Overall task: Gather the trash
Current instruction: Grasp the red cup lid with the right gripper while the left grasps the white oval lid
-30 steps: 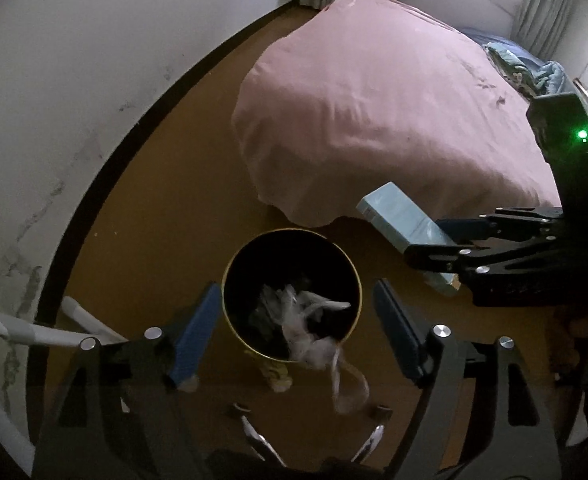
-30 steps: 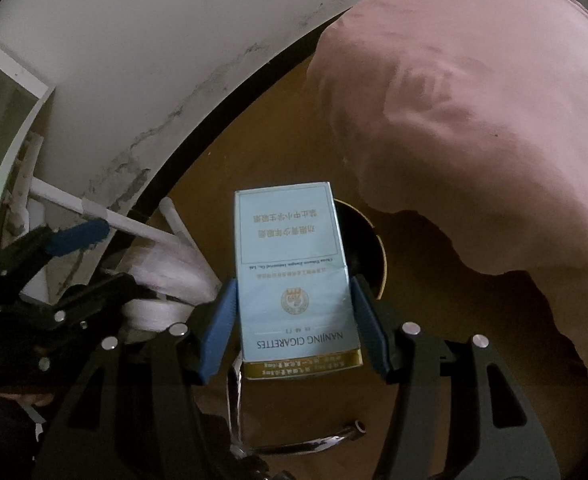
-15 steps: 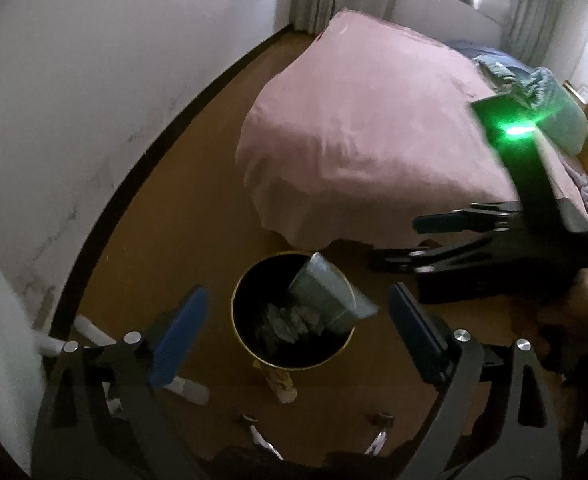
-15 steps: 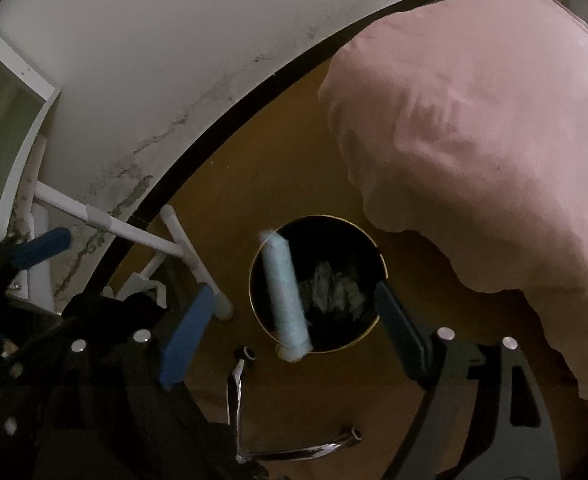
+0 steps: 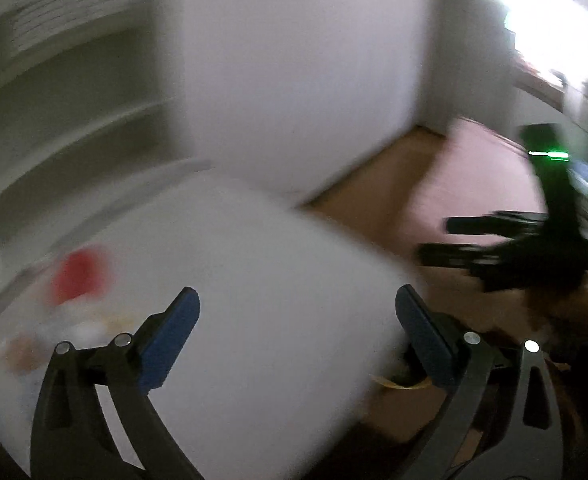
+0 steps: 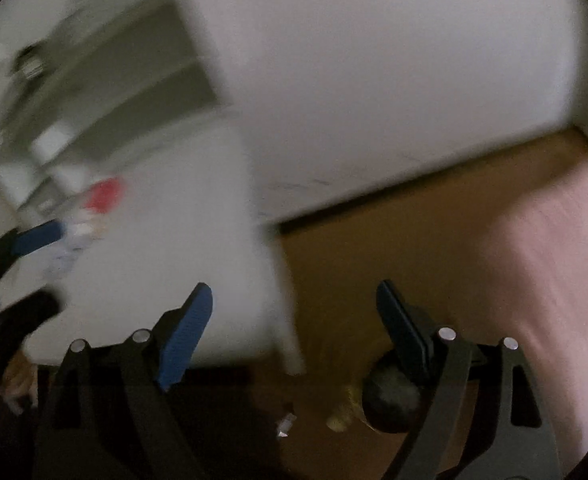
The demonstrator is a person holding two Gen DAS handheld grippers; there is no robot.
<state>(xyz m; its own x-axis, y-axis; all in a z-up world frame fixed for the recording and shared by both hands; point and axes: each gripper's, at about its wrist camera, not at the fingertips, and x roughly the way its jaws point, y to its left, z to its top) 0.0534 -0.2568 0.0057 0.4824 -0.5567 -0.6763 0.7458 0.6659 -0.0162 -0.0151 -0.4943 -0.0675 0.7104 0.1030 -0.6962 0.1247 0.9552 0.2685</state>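
— Below centre of my left wrist view, what sits between your fingers?

— Nothing. My left gripper point(image 5: 298, 332) has its blue pads spread wide over a blurred white tabletop point(image 5: 253, 280). My right gripper point(image 6: 294, 320) is spread the same way, holding nothing.

— Where is the trash?

— At the left of the tabletop, smeared by blur: a red item point(image 5: 79, 276) with pale scraps point(image 5: 65, 332) below it. I cannot tell what they are.

— And the bin?

— Low in the right wrist view, a dark round bin point(image 6: 390, 400) with a yellowish rim sits on the brown floor point(image 6: 374, 240), partly behind my right finger. Pink bedding point(image 6: 554, 260) fills the right edge.
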